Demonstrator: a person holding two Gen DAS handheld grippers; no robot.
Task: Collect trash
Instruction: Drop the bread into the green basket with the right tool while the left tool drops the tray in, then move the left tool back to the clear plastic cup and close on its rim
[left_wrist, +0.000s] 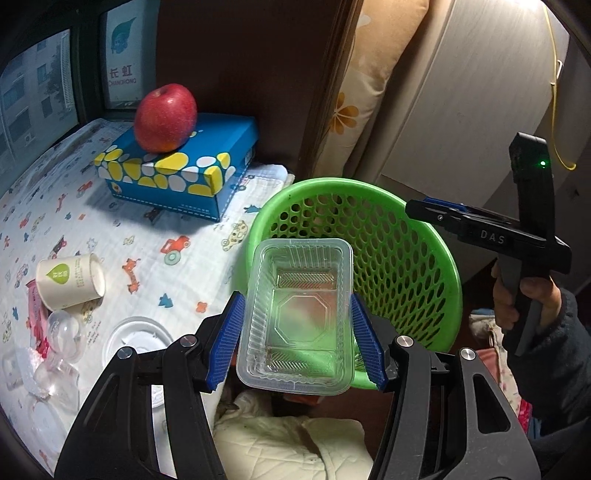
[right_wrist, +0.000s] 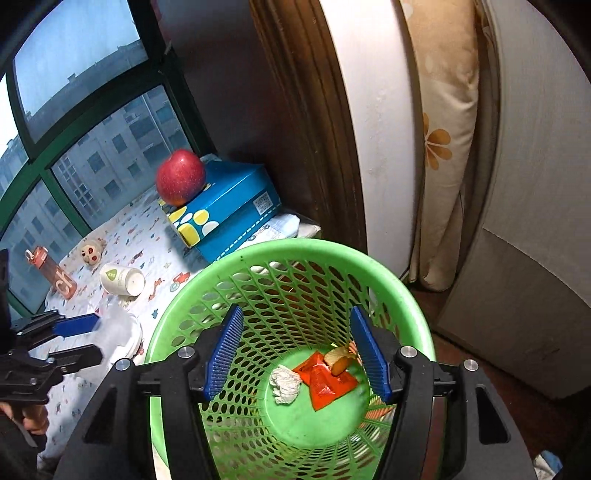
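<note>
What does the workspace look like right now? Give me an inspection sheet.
Surface: printed cloth, partly littered.
Job's things: clear plastic tray held in front of the green basket; crumpled tissue, red wrapper and a food scrap inside it.
Clutter: tipped paper cup, white lid, clear plastic pieces.
Grippers: left gripper shut on the tray; right gripper open, empty, over the basket.
Cables: yellow cable by the wall.
Surroundings: apple on blue box; window; bottle.
</note>
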